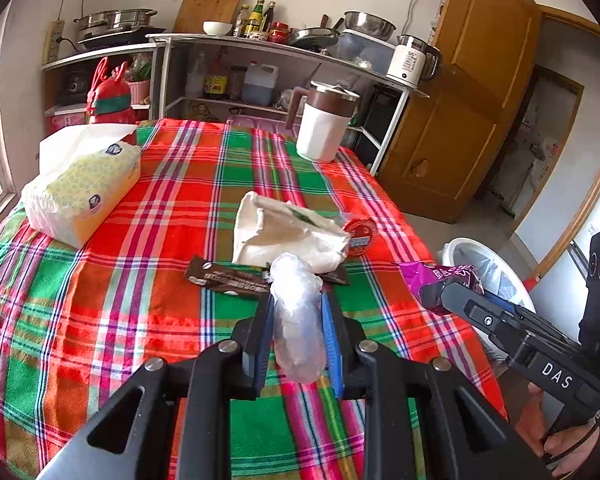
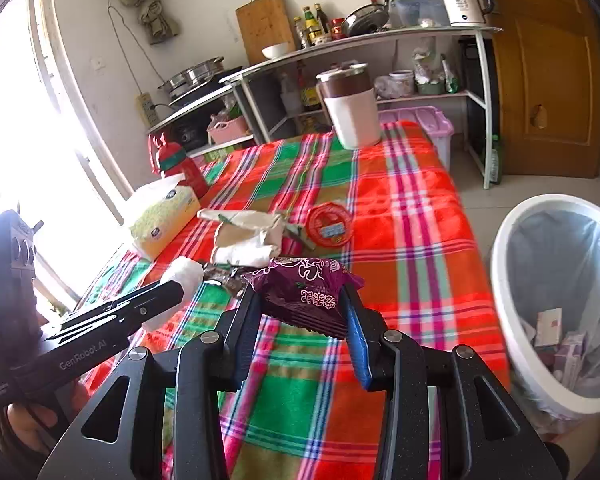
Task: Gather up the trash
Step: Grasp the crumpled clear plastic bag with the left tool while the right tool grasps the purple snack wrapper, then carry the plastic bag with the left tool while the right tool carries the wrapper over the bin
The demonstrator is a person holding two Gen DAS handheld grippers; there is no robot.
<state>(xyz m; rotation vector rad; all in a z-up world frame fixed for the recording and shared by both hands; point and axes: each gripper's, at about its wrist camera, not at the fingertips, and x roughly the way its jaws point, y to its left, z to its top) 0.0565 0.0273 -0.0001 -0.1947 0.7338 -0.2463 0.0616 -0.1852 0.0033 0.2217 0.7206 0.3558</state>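
Crumpled clear plastic wrap (image 1: pixel 298 320) sat clamped in the left gripper (image 1: pixel 298 300) above the plaid tablecloth (image 1: pixel 140 300). The right gripper (image 2: pixel 304 308) pinched a purple snack wrapper (image 2: pixel 304 296) near the white bin (image 2: pixel 556 300). A brown wrapper (image 1: pixel 228 278) and a white paper bag (image 1: pixel 284 232) lay beyond.

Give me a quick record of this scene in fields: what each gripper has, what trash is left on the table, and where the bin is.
left gripper: shut on clear plastic wrap
right gripper: shut on purple snack wrapper
trash on table: brown wrapper, crumpled white paper bag, red round lid
bin: white trash bin, on the floor beside the table's right edge, lined, some trash inside
other items: tissue pack, white jug
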